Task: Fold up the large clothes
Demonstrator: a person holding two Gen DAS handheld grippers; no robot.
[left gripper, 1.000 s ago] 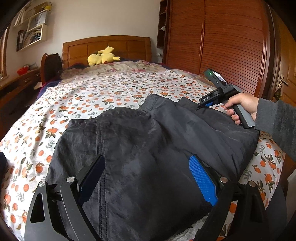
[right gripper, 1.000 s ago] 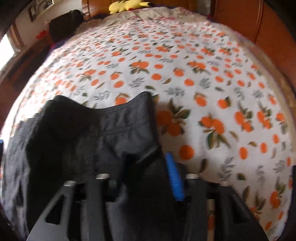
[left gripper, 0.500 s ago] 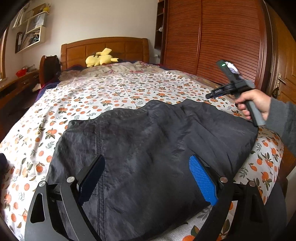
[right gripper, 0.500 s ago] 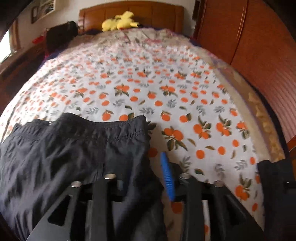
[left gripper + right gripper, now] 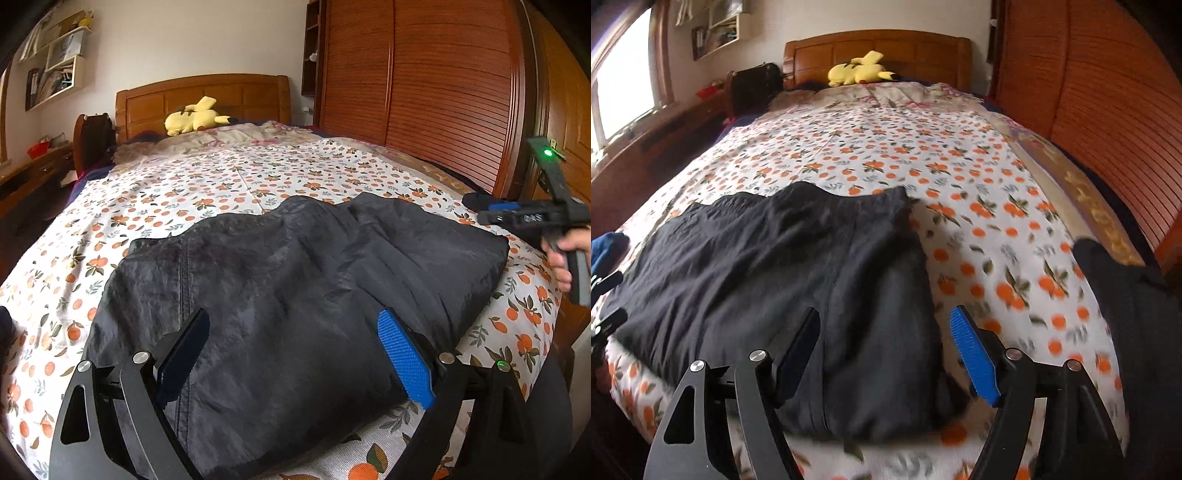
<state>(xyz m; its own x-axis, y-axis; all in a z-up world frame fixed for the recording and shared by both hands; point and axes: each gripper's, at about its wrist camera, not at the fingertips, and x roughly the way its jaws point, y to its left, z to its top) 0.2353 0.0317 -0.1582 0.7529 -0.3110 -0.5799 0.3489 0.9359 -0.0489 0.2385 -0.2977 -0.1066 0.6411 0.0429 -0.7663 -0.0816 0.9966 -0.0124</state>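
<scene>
A dark grey garment (image 5: 295, 280) lies folded into a rough rectangle on the orange-print bedspread (image 5: 207, 192), near the foot of the bed. My left gripper (image 5: 291, 317) hovers open over its near half, with the cloth lying below its fingers. My right gripper (image 5: 885, 312) is off the garment (image 5: 775, 273) at its right end. Its jaws are opening, with nothing pressed between the pads. In the left wrist view a hand (image 5: 565, 258) holds that right gripper (image 5: 480, 210) above the bed's right edge.
A yellow plush toy (image 5: 192, 120) rests by the wooden headboard (image 5: 207, 96). A slatted wooden wardrobe (image 5: 424, 92) runs close along the bed's right side. Another dark cloth (image 5: 1126, 295) sits at the right edge, and a blue cloth (image 5: 607, 247) at the left. A desk (image 5: 26, 181) stands on the left.
My right gripper let go of the garment's right edge, opened, and pulled up and away to the right. The released fold now lies flat. My left gripper stayed put.
</scene>
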